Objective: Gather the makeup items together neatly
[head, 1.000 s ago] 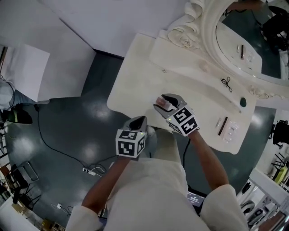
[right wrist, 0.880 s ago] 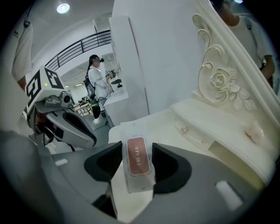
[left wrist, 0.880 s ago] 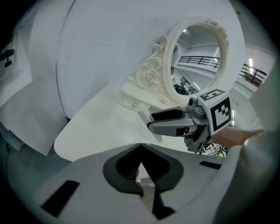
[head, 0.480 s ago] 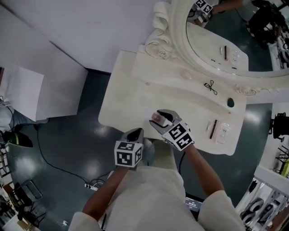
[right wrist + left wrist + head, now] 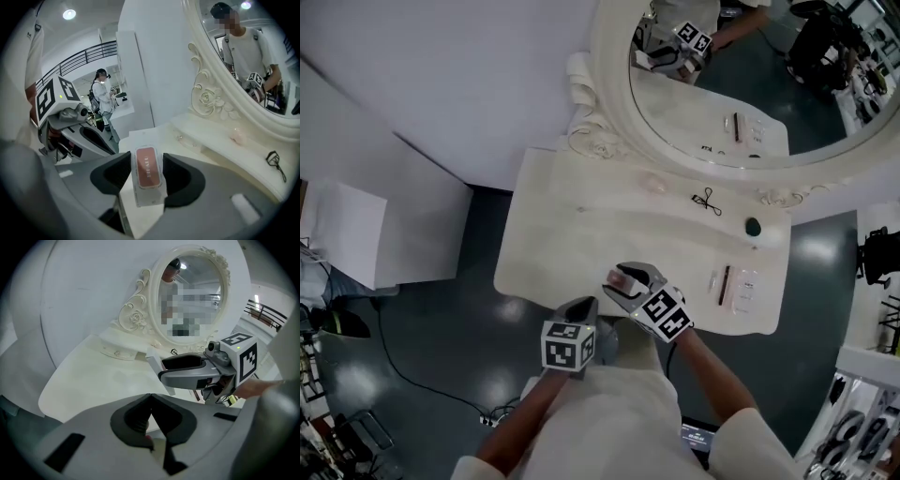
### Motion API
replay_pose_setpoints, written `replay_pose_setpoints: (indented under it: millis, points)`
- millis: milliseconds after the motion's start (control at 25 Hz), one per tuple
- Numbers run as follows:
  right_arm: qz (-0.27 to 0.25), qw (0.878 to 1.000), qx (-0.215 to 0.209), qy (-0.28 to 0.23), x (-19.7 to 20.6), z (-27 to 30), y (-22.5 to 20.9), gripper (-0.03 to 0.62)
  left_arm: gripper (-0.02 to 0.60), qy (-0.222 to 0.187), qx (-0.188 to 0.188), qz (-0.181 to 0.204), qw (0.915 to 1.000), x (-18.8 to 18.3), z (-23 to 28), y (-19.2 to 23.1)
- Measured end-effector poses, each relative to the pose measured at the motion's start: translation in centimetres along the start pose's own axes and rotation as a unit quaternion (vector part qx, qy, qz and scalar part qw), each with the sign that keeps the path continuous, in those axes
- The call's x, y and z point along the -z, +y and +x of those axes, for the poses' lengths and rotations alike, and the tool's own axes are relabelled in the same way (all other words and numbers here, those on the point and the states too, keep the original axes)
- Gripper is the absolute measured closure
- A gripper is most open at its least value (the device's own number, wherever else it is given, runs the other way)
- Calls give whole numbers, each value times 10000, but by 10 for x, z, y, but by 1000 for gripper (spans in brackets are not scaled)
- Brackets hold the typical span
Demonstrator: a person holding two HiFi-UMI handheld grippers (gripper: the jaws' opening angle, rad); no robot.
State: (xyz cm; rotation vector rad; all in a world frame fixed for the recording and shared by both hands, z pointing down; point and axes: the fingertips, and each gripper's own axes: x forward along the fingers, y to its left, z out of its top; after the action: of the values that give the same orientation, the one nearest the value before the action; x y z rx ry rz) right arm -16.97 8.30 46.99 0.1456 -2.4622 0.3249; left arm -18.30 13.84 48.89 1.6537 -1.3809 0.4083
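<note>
My right gripper (image 5: pixel 628 283) is shut on a small clear case with a pink-red pan (image 5: pixel 146 172), held above the front edge of the white vanity table (image 5: pixel 548 239). The case (image 5: pixel 619 277) stands upright between the jaws. My left gripper (image 5: pixel 585 307) hangs just left of it, off the table's front edge, with its jaws (image 5: pixel 151 399) shut and nothing seen between them. On the table's right part lie a dark stick (image 5: pixel 724 284) and a clear palette (image 5: pixel 747 289). A black eyelash curler (image 5: pixel 706 200) and a pale pink item (image 5: pixel 653 183) rest on the raised shelf.
A large oval mirror (image 5: pixel 712 103) in an ornate white frame stands at the back of the table. A small dark round thing (image 5: pixel 754 227) sits at the shelf's right end. A white wall is to the left, and dark glossy floor (image 5: pixel 441 319) lies around the table.
Both grippers have shifted together along the table's front edge, the right one keeping the case. The head view has swung up, so more of the mirror shows.
</note>
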Motion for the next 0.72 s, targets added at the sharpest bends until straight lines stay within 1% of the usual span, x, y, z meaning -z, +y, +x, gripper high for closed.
replay_pose_setpoints:
  millis: [160,360,720]
  points:
    - [48,9999,82,-42,3,-15,-3,387,572,88,64,113,9999,2,5,-12]
    - [116,9998,152,-91,6,-34,-10,387,572,65,95,229,9997,-5,11,-23]
    - [373,9975,538,-277,23,-65,-31,387,572,85,96,404,9991,-17,22,-37]
